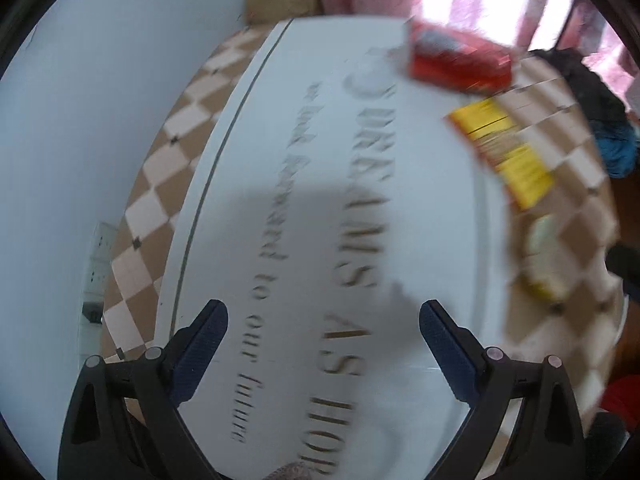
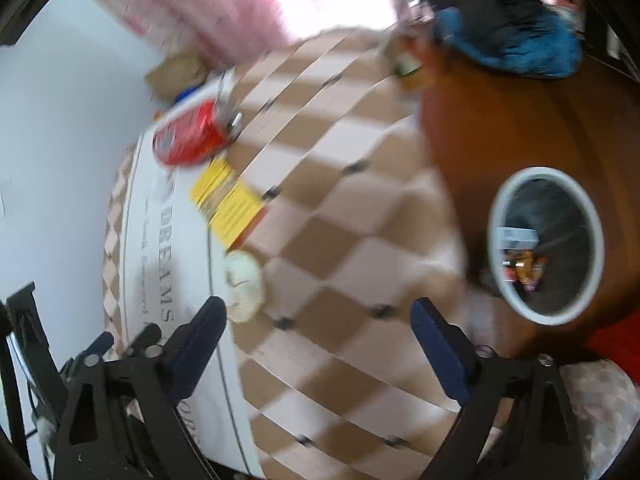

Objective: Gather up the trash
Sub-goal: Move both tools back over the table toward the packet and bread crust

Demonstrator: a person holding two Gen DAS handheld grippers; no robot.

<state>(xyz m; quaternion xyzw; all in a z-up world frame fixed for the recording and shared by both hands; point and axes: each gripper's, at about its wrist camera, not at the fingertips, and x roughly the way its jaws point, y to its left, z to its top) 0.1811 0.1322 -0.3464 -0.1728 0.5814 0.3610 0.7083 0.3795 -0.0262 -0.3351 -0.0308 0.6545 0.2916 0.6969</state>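
Trash [image 2: 188, 136] lies uncollected on the table [image 2: 340, 220]; both claws, left claw [image 1: 323, 320] and right claw [image 2: 318, 316], gape wide and empty, so next comes a reach.

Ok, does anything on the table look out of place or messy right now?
Yes. Three bits of litter lie loose along one edge of the white mat: a red packet, a yellow packet lying askew, and a crumpled pale wad. The round bin on the floor already holds wrappers.
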